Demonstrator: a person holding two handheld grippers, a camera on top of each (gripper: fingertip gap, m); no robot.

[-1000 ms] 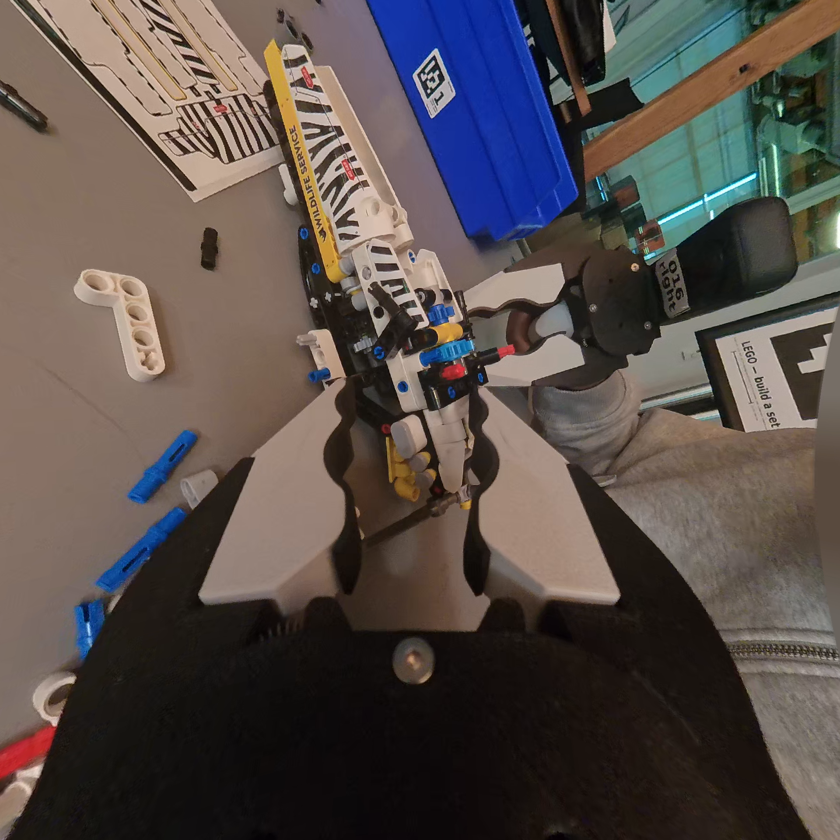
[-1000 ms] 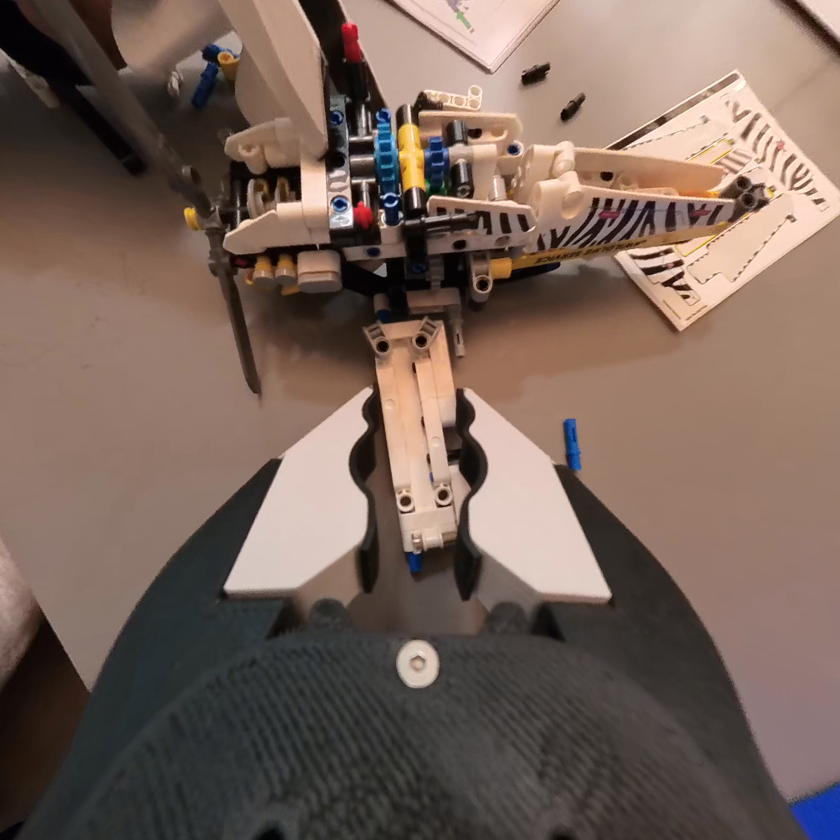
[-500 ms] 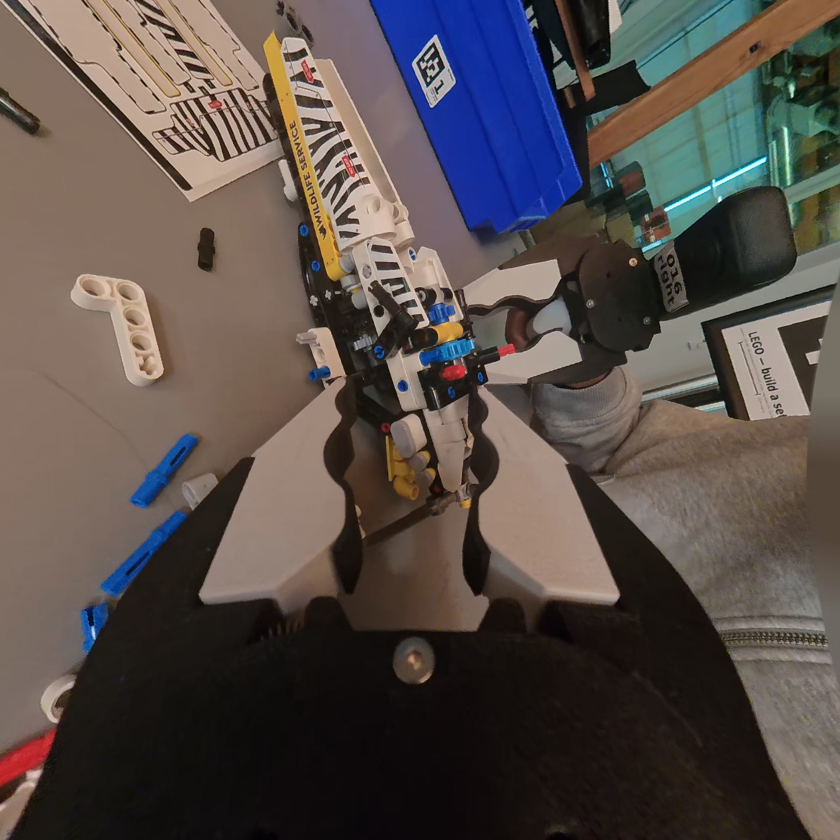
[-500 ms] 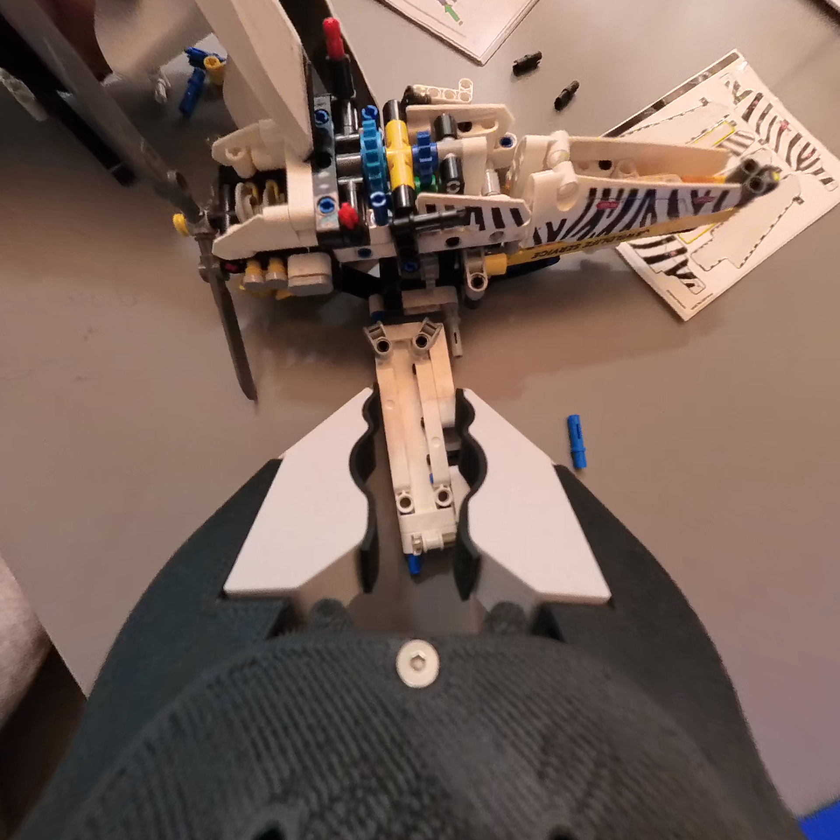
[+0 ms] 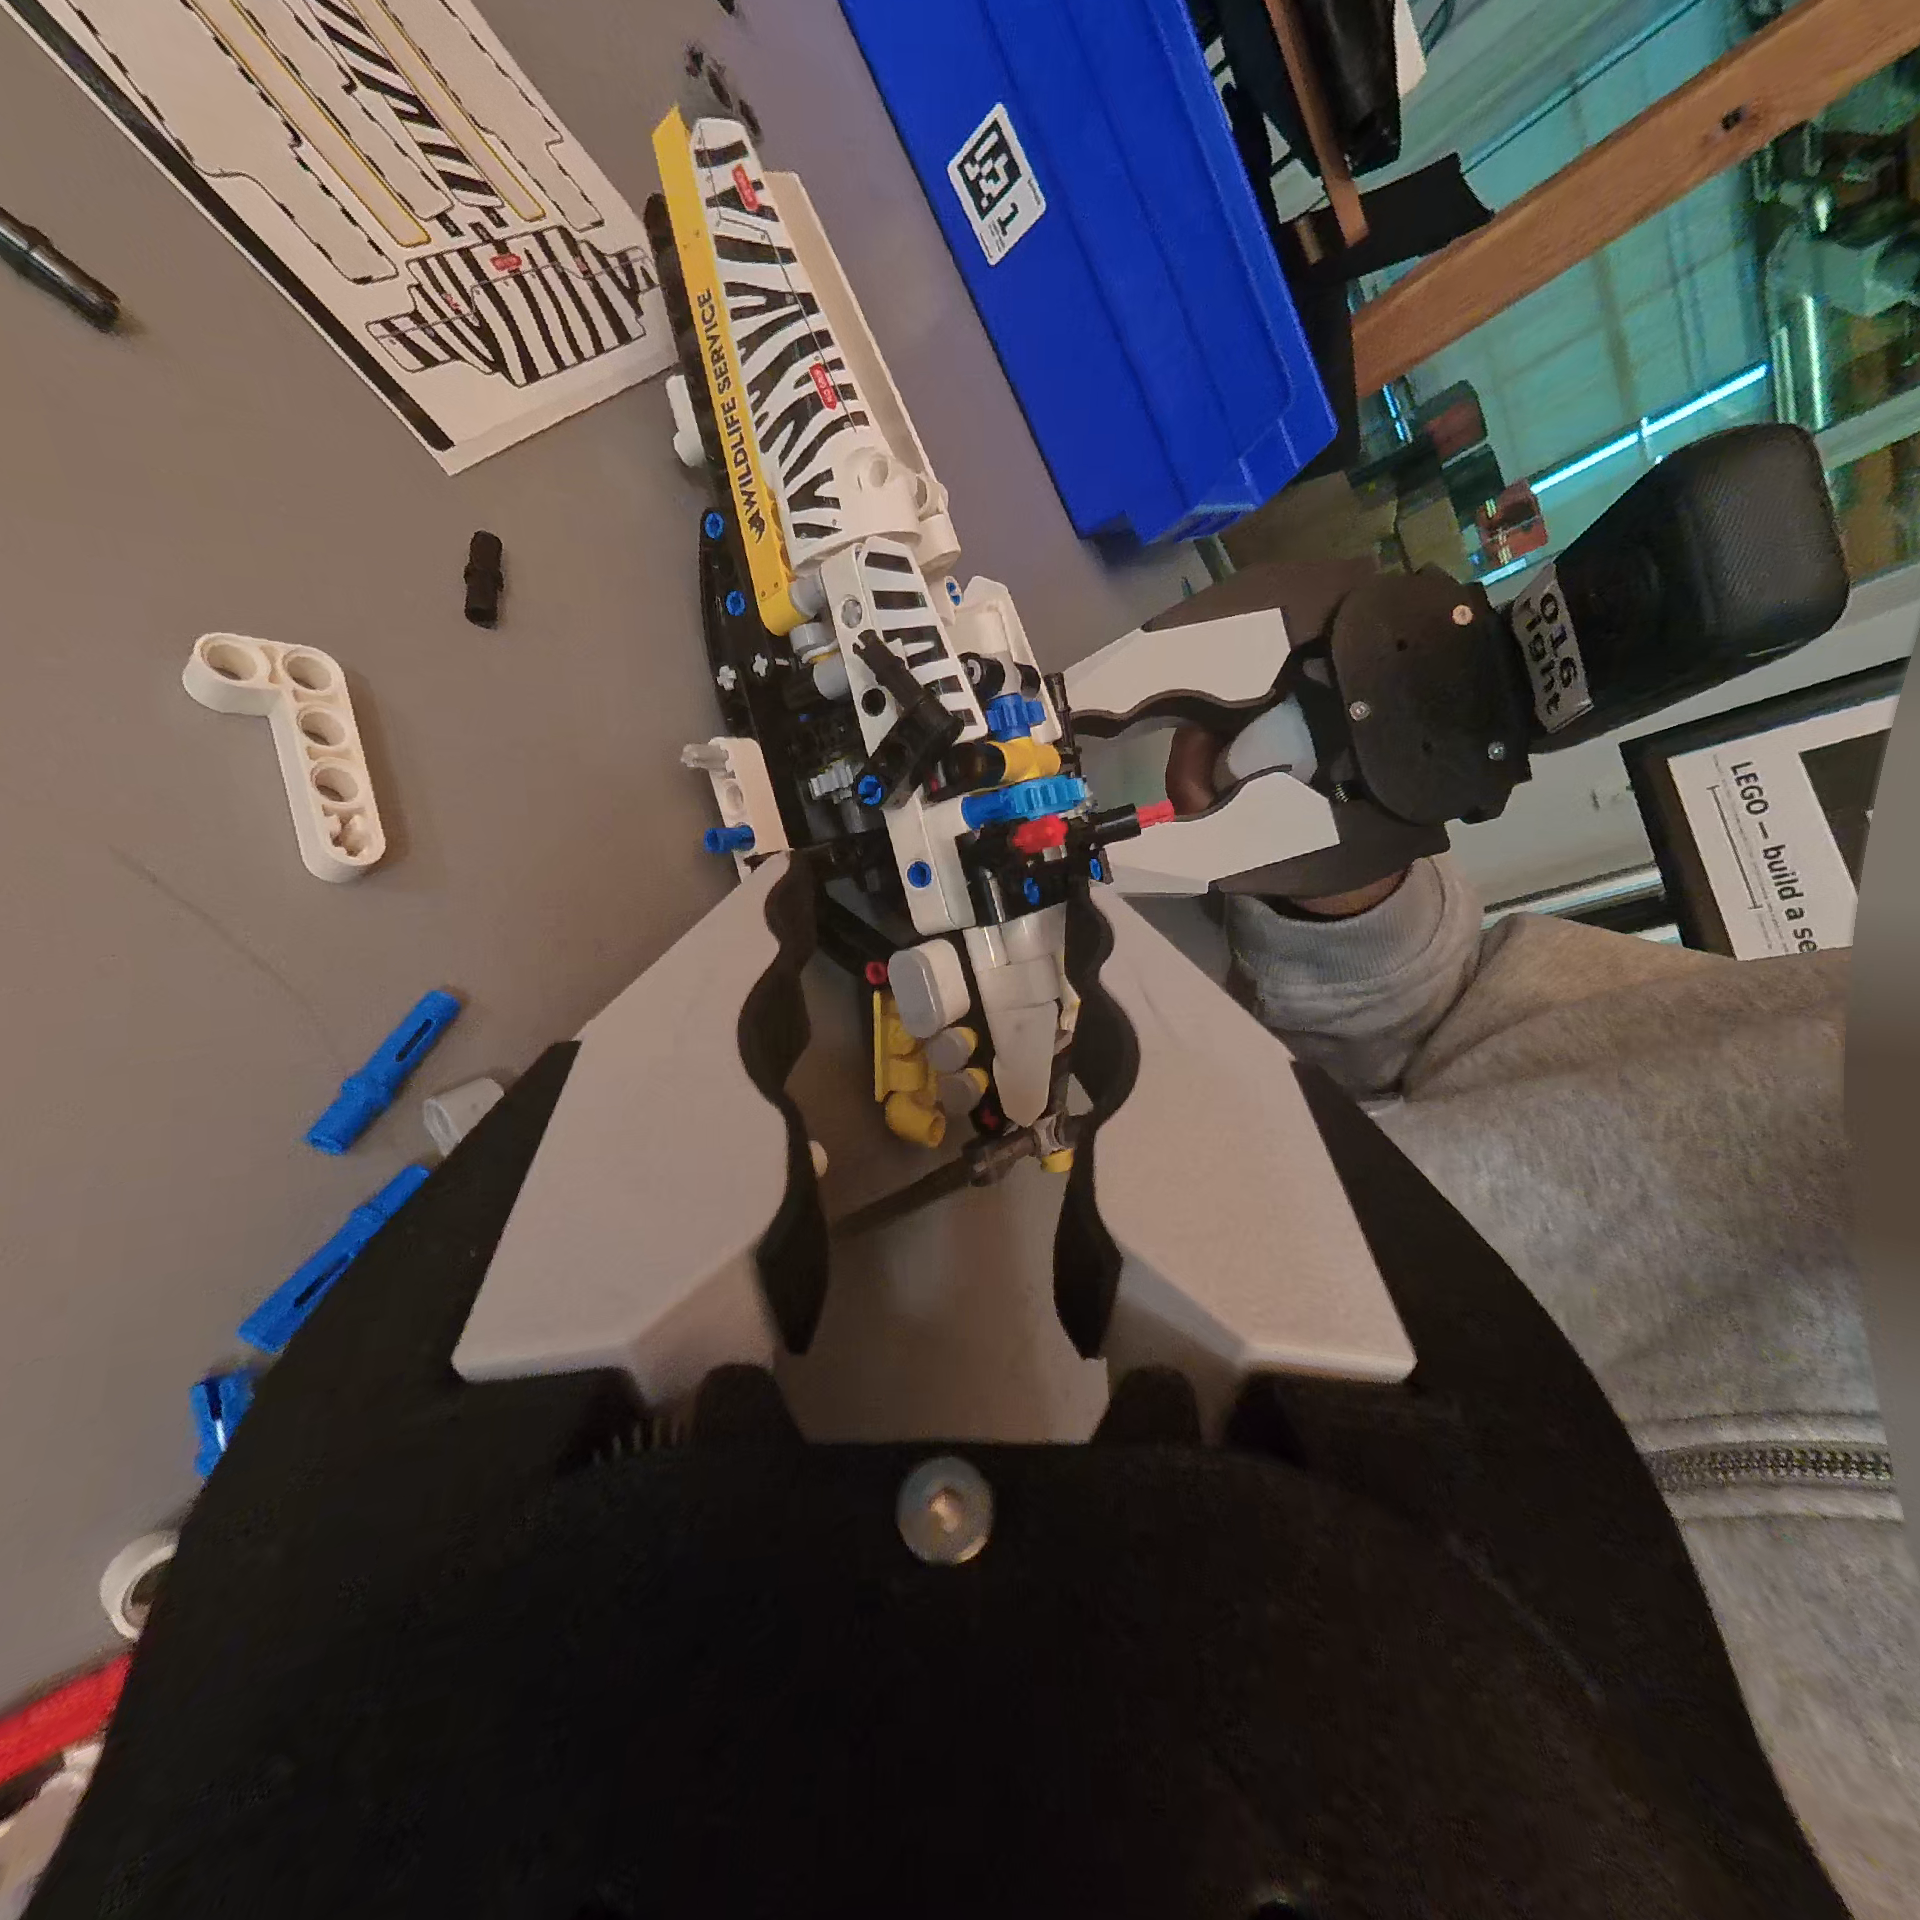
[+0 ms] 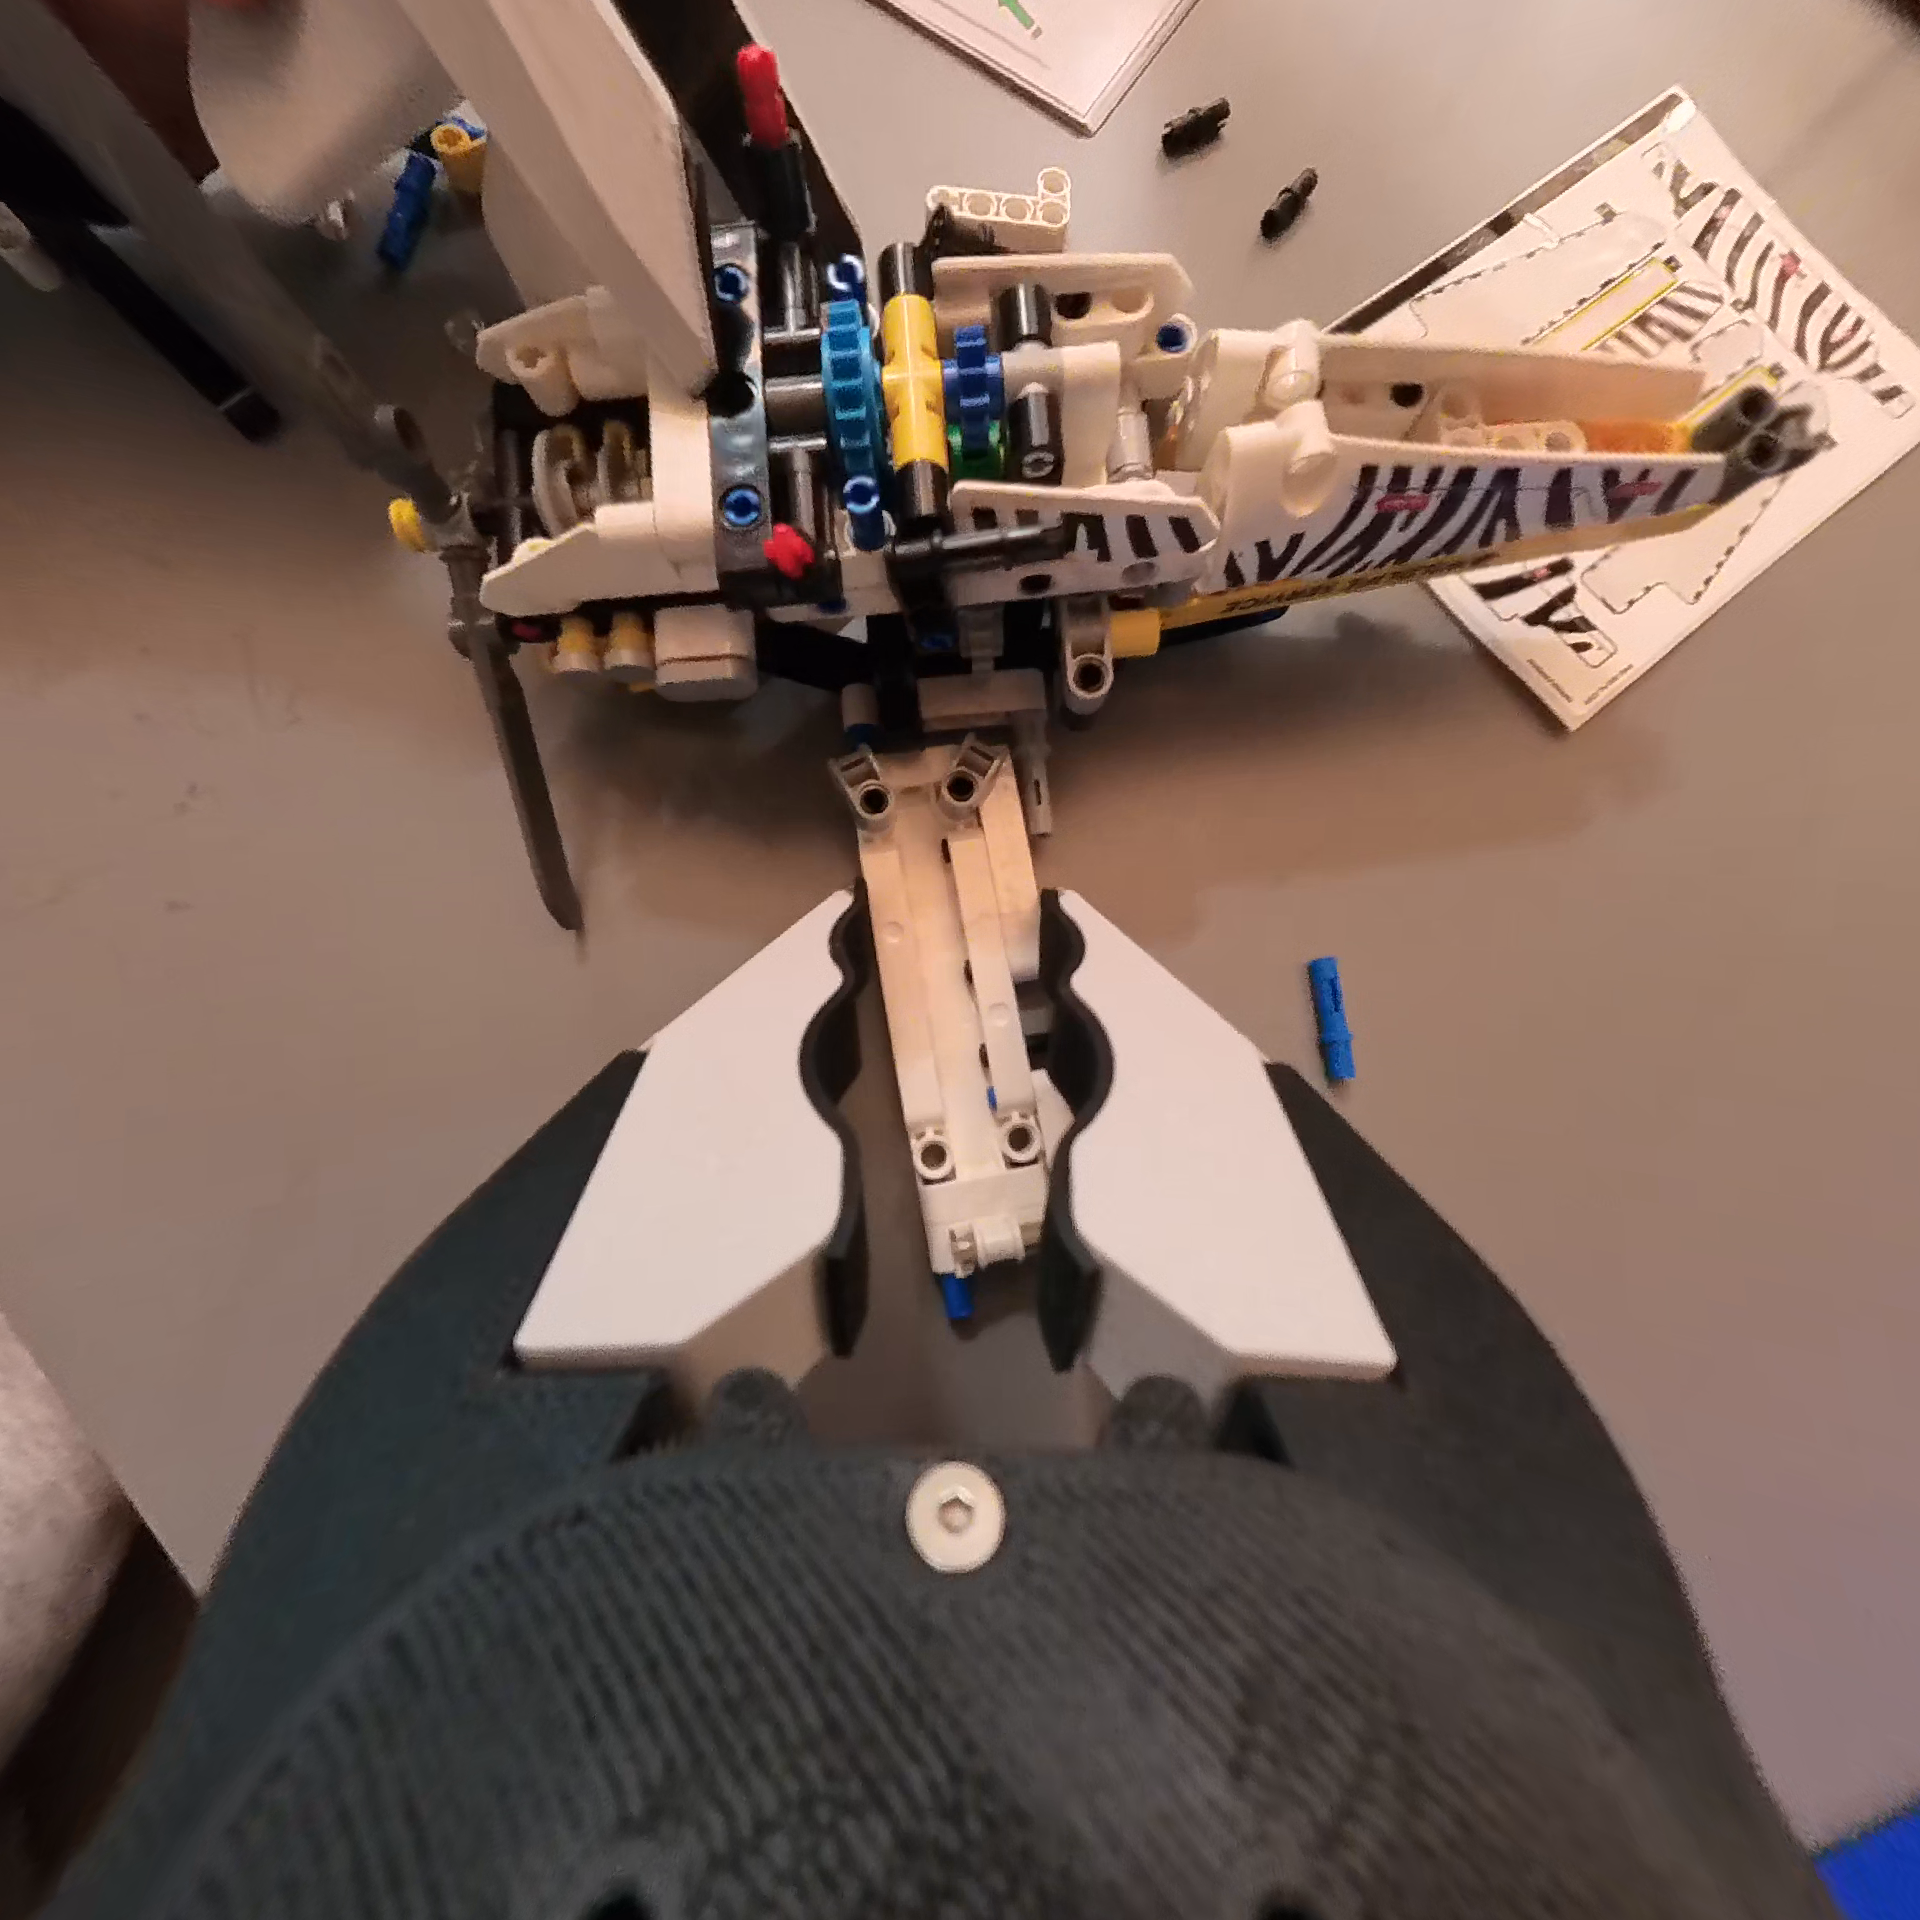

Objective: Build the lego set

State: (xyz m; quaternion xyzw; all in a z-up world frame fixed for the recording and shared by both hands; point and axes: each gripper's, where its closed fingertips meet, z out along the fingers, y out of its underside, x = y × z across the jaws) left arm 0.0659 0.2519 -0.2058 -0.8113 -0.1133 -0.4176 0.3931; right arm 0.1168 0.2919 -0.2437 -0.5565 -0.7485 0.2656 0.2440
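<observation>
In the left wrist view the left tool [image 5: 940, 925] covers the model's [image 5: 821, 488] nose flanks, so whether both fingers [image 5: 644, 1143] touch it cannot be told, and the sticker sheet [image 5: 416, 208] at eleven o'clock runs off the top edge. In the right wrist view the white wing section [image 6: 966, 1049] sits between the right tool's [image 6: 951, 925] fingers, its underside hidden. At twelve o'clock the instruction booklet [image 6: 1049, 42] is cut off; at eleven, the other tool is blurred.
</observation>
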